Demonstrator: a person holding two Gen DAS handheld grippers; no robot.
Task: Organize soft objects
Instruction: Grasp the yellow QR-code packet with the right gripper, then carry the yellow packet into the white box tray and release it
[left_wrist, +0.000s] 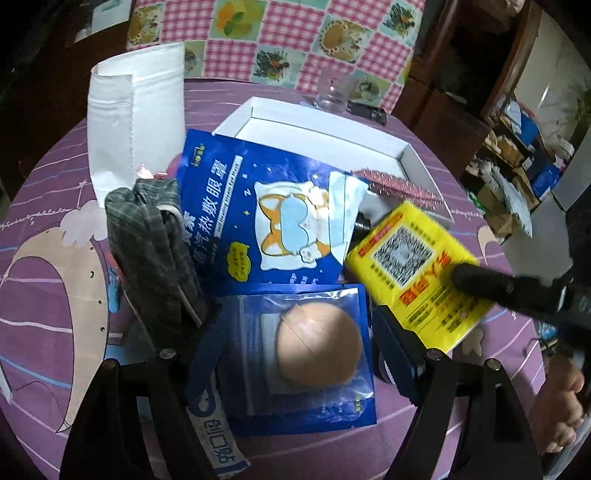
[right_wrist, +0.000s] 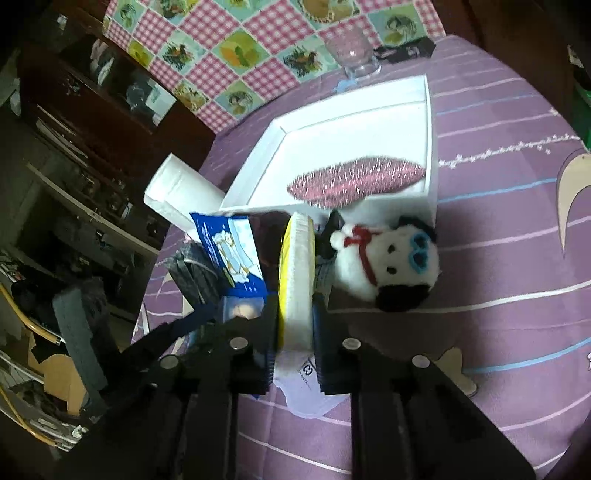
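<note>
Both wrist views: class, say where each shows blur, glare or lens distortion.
Left wrist view: yellow pack motion-blurred, glare on the clear pouch, table edge bowed by fisheye. Right wrist view: soft throughout, pink brush smeared, corners dark.

1. Both views are dim indoors, with heavy fisheye bending and black corners.
2. Daylight enters at the far right of the left view.
3. Glare sits on the blue pouch (left_wrist: 295, 354).
4. The yellow pack (left_wrist: 413, 273) is motion-blurred.
5. The white box (right_wrist: 354, 122) is the brightest area; the shelves (right_wrist: 74, 147) lie in shadow.
</note>
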